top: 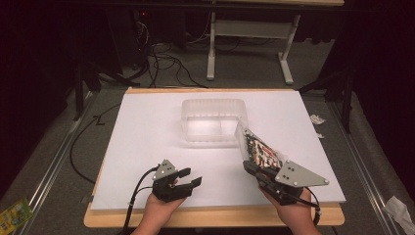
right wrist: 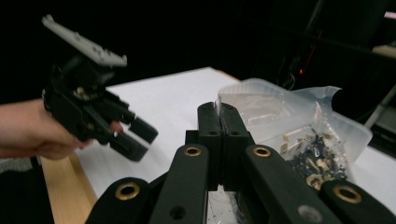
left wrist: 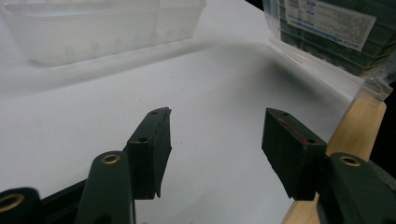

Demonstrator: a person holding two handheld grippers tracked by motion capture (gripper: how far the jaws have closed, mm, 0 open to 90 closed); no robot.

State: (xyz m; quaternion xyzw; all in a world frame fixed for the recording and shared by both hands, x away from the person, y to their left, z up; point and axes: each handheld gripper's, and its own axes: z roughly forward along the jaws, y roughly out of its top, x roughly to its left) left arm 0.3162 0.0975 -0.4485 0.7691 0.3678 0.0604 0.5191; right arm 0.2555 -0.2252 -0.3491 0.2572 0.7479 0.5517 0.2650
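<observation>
**Bag pinched in my right tongs, tub waiting behind**

In the high view a white sheet [top: 147, 147] covers a wooden table [top: 215, 218], whose bare edge shows along the bottom of the frame. On the grey floor around it I see black cables [top: 161, 63] at upper left, a white table frame [top: 254, 44] at top centre, scraps of white paper [top: 317, 119] at right, and a green packet [top: 14, 213] in the lower left corner. Nothing lies on the sheet between my tongs and the tub.

My right gripper [top: 252, 169] sits at lower right of the high view. Its jaws are pressed together on the lower edge of a clear plastic bag [top: 259, 149], which rises tilted from the tips up toward the centre of the frame, its top corner close to the tub's right end; whether they touch I cannot tell. In the right gripper view the bag [right wrist: 299, 135] fans out to the right beyond the closed jaws.

My left gripper [top: 190, 180] rests at lower centre-left, jaws apart with nothing between them, well apart from the bag. In the left gripper view the bag [left wrist: 327, 32] hangs at upper right.

The clear plastic tub [top: 214, 122] stands at the centre of the sheet, and looks empty. The bag holds small dark and pale pieces with a printed label.
</observation>
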